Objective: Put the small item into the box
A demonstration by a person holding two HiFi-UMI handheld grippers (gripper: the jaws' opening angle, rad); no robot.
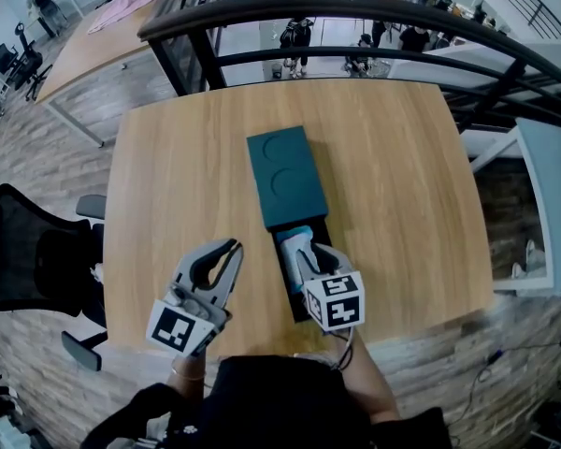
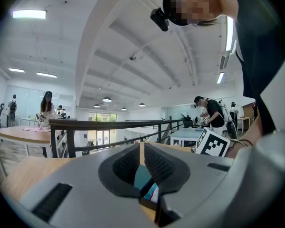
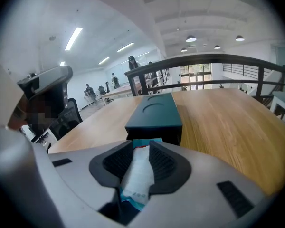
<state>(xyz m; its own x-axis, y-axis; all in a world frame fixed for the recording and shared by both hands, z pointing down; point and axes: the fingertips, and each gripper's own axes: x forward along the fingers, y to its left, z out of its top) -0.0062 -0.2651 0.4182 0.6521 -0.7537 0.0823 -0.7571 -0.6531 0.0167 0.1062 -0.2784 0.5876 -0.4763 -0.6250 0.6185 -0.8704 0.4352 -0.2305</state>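
Pale wood table (image 1: 168, 185) in the head view carries a dark teal box (image 1: 285, 176) whose black tray (image 1: 288, 288) sticks out toward the person. The right gripper (image 1: 304, 246) hangs over that tray, and the left gripper (image 1: 232, 248) sits just beside it, claw tips together.

The left gripper view shows what the head view cannot: its claw (image 2: 142, 148) holds nothing, with only a sliver of table between the tips.

The right gripper view shows its claw (image 3: 141, 148) clamped on the small packet (image 3: 137, 172). The packet is white and crinkled with a teal edge and stands upright between the ribbed pads, just in front of the box.
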